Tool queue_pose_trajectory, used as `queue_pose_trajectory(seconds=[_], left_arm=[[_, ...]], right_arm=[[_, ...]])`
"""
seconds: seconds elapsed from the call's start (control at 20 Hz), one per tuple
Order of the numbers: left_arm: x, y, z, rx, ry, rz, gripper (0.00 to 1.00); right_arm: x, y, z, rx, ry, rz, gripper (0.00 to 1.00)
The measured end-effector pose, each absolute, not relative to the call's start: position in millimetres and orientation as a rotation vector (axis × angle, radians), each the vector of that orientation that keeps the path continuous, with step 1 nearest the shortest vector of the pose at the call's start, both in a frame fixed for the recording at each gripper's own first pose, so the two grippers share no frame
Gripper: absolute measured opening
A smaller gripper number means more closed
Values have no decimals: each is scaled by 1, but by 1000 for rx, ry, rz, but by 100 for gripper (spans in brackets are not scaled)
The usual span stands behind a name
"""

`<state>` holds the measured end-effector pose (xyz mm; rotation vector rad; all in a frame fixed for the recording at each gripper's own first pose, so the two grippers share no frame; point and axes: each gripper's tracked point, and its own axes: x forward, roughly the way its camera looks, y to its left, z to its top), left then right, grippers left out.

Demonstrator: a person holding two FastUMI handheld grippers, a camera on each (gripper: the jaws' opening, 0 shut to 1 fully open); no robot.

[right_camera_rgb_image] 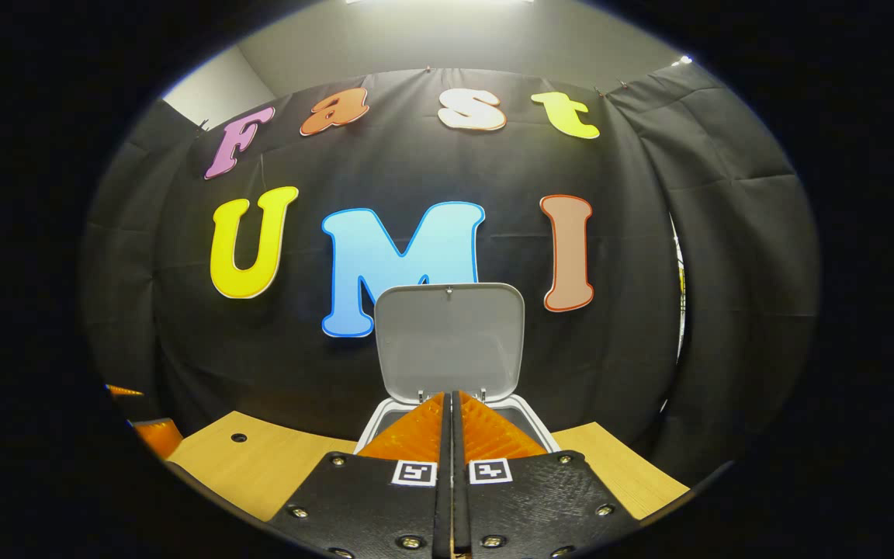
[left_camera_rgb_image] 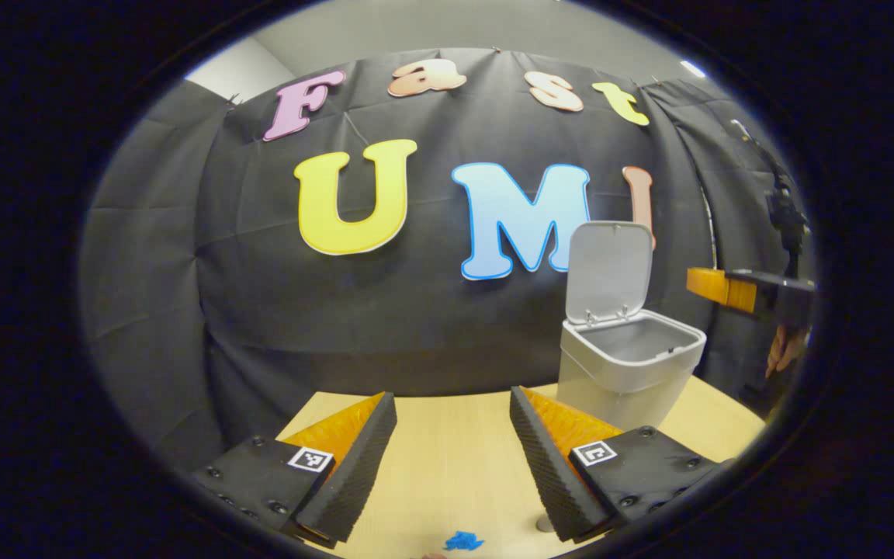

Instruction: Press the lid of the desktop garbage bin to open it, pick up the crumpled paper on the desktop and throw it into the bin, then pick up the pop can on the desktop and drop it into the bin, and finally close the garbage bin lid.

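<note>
Left gripper (left_camera_rgb_image: pixel 453 435), low in frame, gapes empty above the wooden desktop (left_camera_rgb_image: pixel 455 473). Right gripper (right_camera_rgb_image: pixel 448 404), pressed together empty, fronts the grey garbage bin (left_camera_rgb_image: pixel 624 365), lid (right_camera_rgb_image: pixel 449 338) raised upright.

Recording booth: black cloth wall (right_camera_rgb_image: pixel 649 256), light wooden table (left_camera_rgb_image: pixel 455 458), plain grey wall (right_camera_rgb_image: pixel 447 39) above.

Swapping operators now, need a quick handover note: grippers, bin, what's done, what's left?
Left gripper: fingers open, empty, low over the table.
Right gripper: fingers shut, empty, pointing at the bin from in front of its opening.
Bin stands on the table with the lid up; what's visible of the inside looks empty.
Done: lid opened.
Left: paper in, can in, close lid. Paper and can aren't visible right now; locate them first.
</note>
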<state>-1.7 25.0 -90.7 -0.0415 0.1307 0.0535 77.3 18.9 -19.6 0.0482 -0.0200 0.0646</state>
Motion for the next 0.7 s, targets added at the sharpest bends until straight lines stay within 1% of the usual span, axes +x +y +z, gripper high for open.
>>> queue_pose_trajectory(seconds=[0.05,0.1,0.2,0.3,0.4,0.45,0.5,0.7], left_arm=[[-6,24,-100,-52,145,55,100],[-10,25,-112,-62,161,60,92],[-18,24,-134,-72,197,61,91],[-24,25,-158,-78,243,55,92],[-28,28,-183,-80,283,55,96],[-31,29,-196,-80,305,55,97],[-34,30,-209,-80,326,55,100],[-43,32,-261,-76,416,52,100]], right_arm=[[76,20,-19,49,-19,70,1],[75,22,-19,48,-18,75,1],[72,23,-16,40,-19,81,1],[70,24,-15,29,-17,86,1],[69,23,-15,20,-13,87,1],[68,23,-16,16,-9,88,1],[67,23,-18,12,-3,89,1],[64,21,-25,-18,25,89,1]])
